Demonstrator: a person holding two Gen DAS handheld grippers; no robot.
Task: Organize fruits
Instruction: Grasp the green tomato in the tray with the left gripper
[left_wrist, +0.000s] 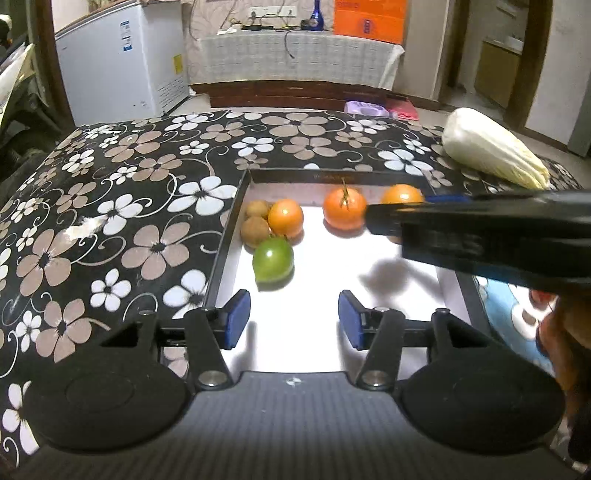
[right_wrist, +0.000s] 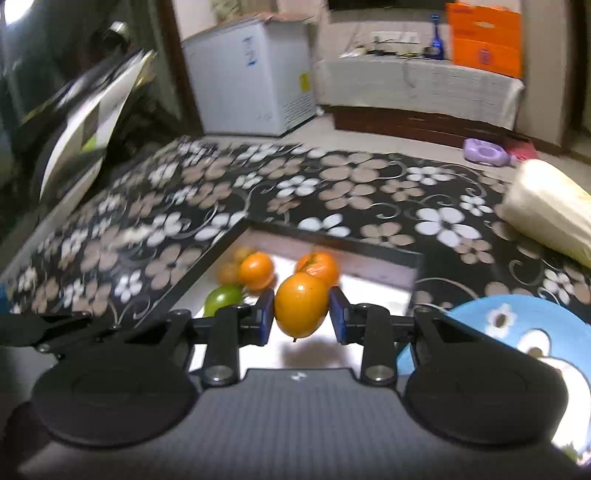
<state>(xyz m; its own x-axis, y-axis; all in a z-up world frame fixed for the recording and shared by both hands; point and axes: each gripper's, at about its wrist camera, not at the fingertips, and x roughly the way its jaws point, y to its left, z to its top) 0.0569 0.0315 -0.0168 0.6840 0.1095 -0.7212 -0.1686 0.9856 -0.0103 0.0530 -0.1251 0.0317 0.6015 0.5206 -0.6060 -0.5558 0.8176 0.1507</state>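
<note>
Orange fruit is clamped between the right tool's blue pads, held above the white floor of the black-rimmed tray, its shadow just under it. Ahead of that tool in the tray: stemmed orange fruit right behind the held one, another orange fruit ahead-left, green fruit just left of the left pad, two small brown fruits past it in the far-left corner. Left tool sits wide apart with nothing in it, over the tray's near edge; green fruit just ahead-left of it. Right tool crosses the left wrist view from the right. Floral surface surrounds the tray; cabbage far right, blue plate just right of the right tool.
</note>
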